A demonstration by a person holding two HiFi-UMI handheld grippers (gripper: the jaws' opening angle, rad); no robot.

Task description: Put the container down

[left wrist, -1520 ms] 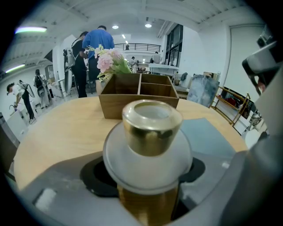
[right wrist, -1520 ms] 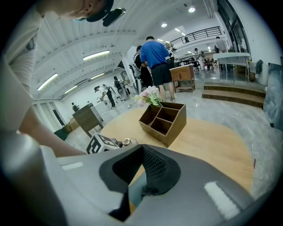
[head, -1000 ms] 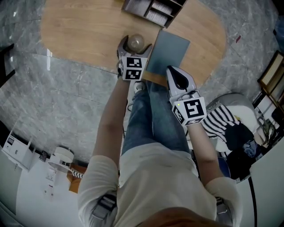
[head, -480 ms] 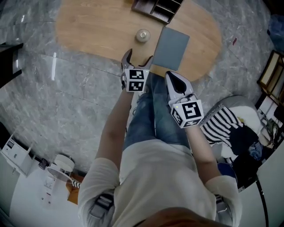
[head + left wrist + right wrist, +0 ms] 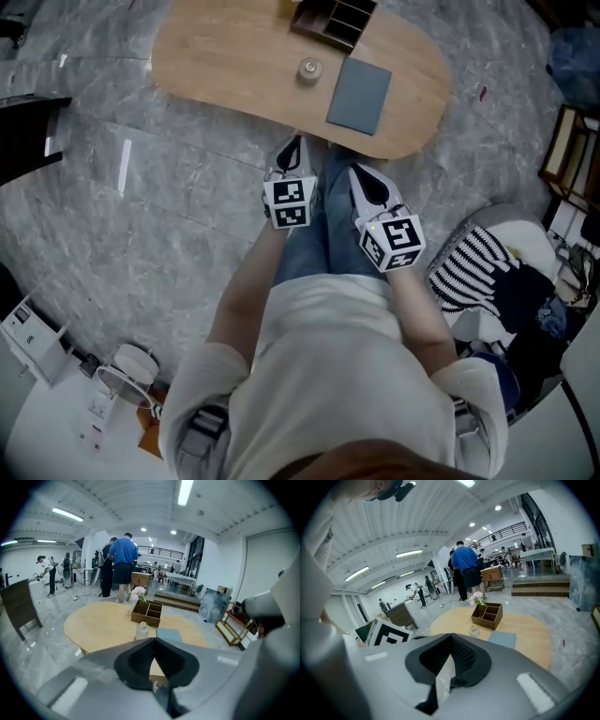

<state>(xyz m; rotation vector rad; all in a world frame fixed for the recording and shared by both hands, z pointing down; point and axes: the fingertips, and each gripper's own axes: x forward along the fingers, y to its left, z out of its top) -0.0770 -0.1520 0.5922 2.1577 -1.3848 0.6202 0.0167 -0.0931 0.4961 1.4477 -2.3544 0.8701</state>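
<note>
The container, a small clear glass jar (image 5: 308,68), stands upright on the oval wooden table (image 5: 225,52), free of both grippers. It also shows in the left gripper view as the jar (image 5: 142,631) and in the right gripper view as the jar (image 5: 474,630). My left gripper (image 5: 296,142) hangs off the table's near edge, above the person's legs, its jaws shut on nothing (image 5: 153,640). My right gripper (image 5: 355,170) is beside it, also shut and empty (image 5: 451,635).
A grey mat (image 5: 359,96) lies right of the jar, and a wooden organiser (image 5: 335,19) with flowers stands behind it. A chair with striped cloth (image 5: 469,262) is at the right. Several people (image 5: 123,564) stand beyond the table. The floor is grey marble.
The left gripper's open jaws stood around the jar a second ago; they have drawn back off the table and shut. The right gripper and the person have backed away too.
</note>
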